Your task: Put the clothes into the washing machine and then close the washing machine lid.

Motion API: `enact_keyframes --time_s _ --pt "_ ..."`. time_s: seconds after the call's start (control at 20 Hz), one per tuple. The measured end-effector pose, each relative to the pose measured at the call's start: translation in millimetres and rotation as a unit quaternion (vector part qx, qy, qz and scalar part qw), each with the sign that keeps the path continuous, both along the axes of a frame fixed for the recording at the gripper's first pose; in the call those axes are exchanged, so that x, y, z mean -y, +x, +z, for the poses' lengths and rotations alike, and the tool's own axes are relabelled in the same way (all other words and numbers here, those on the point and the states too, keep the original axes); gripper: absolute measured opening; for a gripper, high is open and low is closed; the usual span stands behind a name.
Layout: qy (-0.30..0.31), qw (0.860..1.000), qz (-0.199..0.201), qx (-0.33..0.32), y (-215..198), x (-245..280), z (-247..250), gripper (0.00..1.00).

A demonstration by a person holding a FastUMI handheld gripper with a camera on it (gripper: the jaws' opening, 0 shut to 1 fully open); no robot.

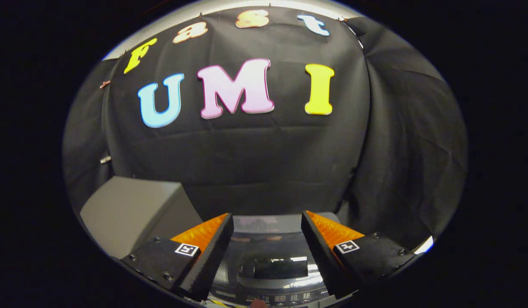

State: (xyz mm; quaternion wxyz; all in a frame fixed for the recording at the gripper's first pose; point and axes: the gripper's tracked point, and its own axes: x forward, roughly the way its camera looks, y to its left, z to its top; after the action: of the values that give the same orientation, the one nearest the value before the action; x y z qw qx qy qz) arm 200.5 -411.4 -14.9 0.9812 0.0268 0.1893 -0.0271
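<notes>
The black cloth wall [264,162] hangs behind everything. Left of the fingers stands a grey box [131,209]. Below and between the fingers sits the washing machine [272,261], its glossy dark lid [277,250] down, control panel nearest. The tool [267,226] hovers above it, fingers [212,252] spread apart, holding nothing.

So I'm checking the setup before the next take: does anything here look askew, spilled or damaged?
Nothing stands out. The washing machine sits square beneath the open gripper, its glossy lid lying flat with no visible crack or spill. A grey box stands beside the machine, undamaged. No clothes hang from the fingers.
</notes>
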Motion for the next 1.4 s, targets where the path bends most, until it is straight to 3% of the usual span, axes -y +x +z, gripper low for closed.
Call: enact_keyframes --time_s 0.25,0.5,0.95,1.4 --pt "-0.007 0.994 0.026 0.101 -7 -18 98 0.99" --pt "-0.012 0.979 0.048 0.200 -26 -39 185 0.99" --pt "-0.017 0.962 0.046 0.268 -47 -43 231 0.99" --pt "-0.018 0.961 0.038 0.272 -43 -41 232 0.98"
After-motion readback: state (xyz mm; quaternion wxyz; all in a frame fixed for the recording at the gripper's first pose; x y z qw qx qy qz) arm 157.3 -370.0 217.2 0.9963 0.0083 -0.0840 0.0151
